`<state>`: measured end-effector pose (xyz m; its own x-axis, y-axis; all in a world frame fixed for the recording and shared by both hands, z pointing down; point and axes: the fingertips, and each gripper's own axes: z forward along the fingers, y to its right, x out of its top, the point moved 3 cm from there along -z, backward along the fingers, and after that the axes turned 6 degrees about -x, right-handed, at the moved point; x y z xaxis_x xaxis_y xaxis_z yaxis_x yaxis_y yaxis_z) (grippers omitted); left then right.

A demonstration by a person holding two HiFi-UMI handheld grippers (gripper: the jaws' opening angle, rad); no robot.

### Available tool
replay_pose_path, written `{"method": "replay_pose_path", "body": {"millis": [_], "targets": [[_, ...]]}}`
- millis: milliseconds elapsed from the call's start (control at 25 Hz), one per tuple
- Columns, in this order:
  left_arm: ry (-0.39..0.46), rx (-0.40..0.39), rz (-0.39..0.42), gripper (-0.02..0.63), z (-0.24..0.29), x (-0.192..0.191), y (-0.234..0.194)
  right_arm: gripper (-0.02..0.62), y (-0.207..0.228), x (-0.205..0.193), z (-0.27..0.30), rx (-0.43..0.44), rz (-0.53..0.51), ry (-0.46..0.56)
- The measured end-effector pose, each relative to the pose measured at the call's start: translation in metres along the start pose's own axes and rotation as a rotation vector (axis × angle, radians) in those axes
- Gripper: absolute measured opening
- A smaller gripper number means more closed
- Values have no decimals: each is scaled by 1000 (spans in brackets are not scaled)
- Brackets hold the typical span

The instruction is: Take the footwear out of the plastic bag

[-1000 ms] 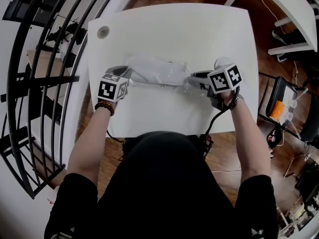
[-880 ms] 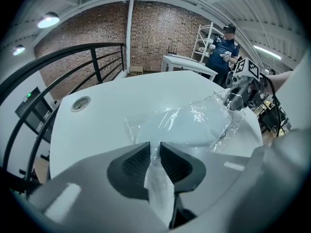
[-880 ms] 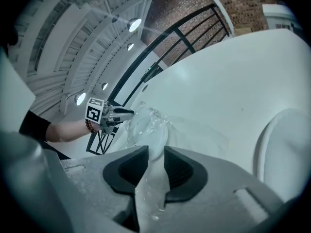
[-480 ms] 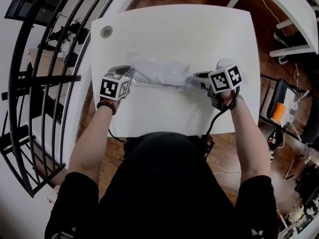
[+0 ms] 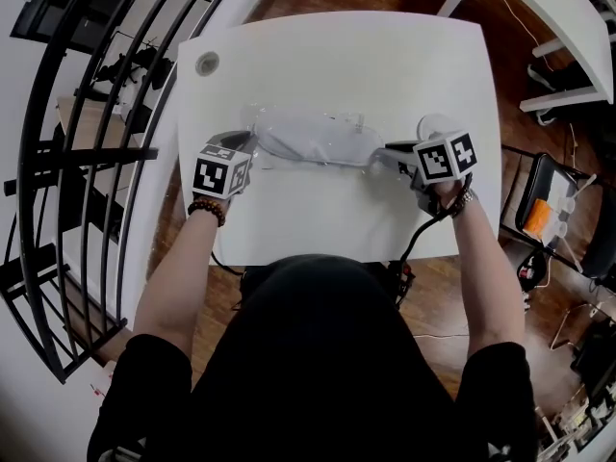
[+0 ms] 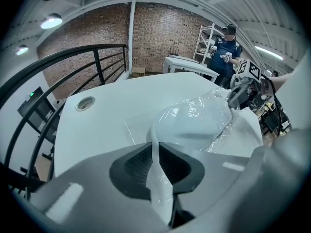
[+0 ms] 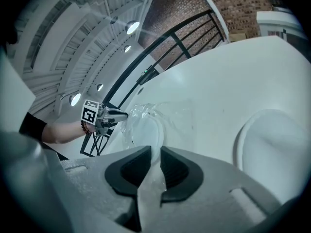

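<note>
A clear plastic bag (image 5: 313, 141) with white footwear (image 6: 197, 125) inside lies across the middle of the white table (image 5: 337, 56). My left gripper (image 5: 252, 146) pinches the bag's left end; in the left gripper view a strip of film runs between the pads of the gripper (image 6: 156, 154). My right gripper (image 5: 383, 152) holds the right end, and film is also caught between its pads in the right gripper view (image 7: 151, 155). Both pairs of jaws have just been closing on the plastic. The bag (image 7: 142, 126) hangs stretched between the two grippers.
A second white piece of footwear (image 5: 431, 123) lies on the table beside my right gripper. A round cable hole (image 5: 206, 63) sits in the far left corner. A black railing (image 5: 87, 162) runs along the left; a chair (image 5: 549, 200) stands right. A person (image 6: 226, 47) stands in the background.
My right gripper has shifted slightly to the right, and the bag is now pulled taut and fuller between the two grippers. The left gripper has stayed put.
</note>
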<state>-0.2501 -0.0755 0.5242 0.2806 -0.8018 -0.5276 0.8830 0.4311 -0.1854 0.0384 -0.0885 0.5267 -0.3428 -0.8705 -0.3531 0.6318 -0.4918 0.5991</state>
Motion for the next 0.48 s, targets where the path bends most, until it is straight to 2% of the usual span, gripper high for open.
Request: {"method": "replay_pose_path", "body": {"millis": [480], "targets": [[0,18,6,41,1,0,2,35,19,-16,-48,-84,4,58]]}}
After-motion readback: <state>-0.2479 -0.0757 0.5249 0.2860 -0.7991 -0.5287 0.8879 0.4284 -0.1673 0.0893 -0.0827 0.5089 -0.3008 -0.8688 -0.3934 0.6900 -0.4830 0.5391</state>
